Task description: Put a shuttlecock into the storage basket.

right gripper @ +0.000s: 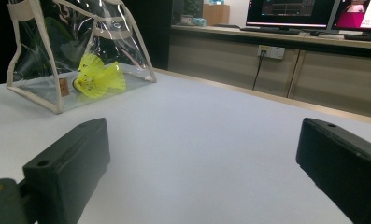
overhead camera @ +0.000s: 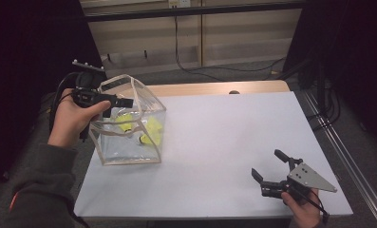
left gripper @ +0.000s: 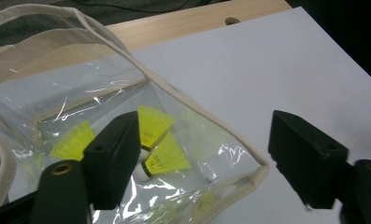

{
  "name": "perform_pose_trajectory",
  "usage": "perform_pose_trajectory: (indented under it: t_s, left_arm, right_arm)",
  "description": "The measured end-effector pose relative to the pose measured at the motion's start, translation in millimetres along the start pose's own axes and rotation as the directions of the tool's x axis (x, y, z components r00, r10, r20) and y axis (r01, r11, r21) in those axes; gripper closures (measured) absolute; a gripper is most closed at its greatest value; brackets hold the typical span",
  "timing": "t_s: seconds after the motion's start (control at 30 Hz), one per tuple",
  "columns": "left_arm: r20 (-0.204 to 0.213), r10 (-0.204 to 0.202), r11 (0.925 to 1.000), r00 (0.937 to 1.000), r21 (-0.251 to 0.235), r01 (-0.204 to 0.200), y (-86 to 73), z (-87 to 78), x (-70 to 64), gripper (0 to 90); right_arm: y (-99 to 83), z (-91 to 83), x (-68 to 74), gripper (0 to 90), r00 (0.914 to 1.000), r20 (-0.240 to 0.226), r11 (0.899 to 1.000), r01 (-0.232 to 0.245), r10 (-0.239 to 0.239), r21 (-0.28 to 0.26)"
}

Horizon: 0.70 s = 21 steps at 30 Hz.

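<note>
A clear plastic bag (overhead camera: 127, 151) with beige trim stands open on the left of the white table (overhead camera: 224, 137). Yellow shuttlecocks (overhead camera: 153, 131) lie inside on its bottom. A hand holds my left gripper (overhead camera: 117, 105) over the bag's top rim, open. In the left gripper view my left gripper (left gripper: 206, 158) straddles the bag's (left gripper: 113, 37) near corner, with the shuttlecocks (left gripper: 167, 158) below its left jaw. My right gripper (overhead camera: 270, 165) is open and low at the front right, holding nothing. In the right gripper view my right gripper (right gripper: 206, 168) faces the distant bag (right gripper: 33, 28) and its shuttlecocks (right gripper: 96, 77).
A wooden strip (overhead camera: 214, 88) with a hole borders the table's far edge. Cables (overhead camera: 186, 66) trail on the floor beyond it. Cabinets and monitors (right gripper: 290, 9) stand behind the table. A metal rail (overhead camera: 347, 156) runs along the right side.
</note>
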<state>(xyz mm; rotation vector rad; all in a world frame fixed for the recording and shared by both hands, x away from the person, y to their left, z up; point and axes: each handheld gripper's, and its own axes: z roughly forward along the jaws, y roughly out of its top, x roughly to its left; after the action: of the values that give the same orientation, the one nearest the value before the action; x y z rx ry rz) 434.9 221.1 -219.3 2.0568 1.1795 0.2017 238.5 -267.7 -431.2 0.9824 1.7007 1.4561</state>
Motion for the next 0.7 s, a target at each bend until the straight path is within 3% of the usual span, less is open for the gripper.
perform_pose_trajectory:
  t_s: [0.4,0.7]
  left_arm:
    - [0.062,0.022,0.9992,0.9978,-0.036,-0.02,-7.4,2.6,-9.4,16.3]
    - [0.094,0.056,0.9971,0.994,-0.057,-0.05,-9.9,6.7,-21.5,15.8]
  right_arm:
    - [0.0,0.0,0.2,2.8,1.0,0.0,1.0,0.001,-0.001,0.0]
    - [-0.1,0.2,-0.2,2.7,1.0,0.001,1.0,0.003,-0.003,0.001]
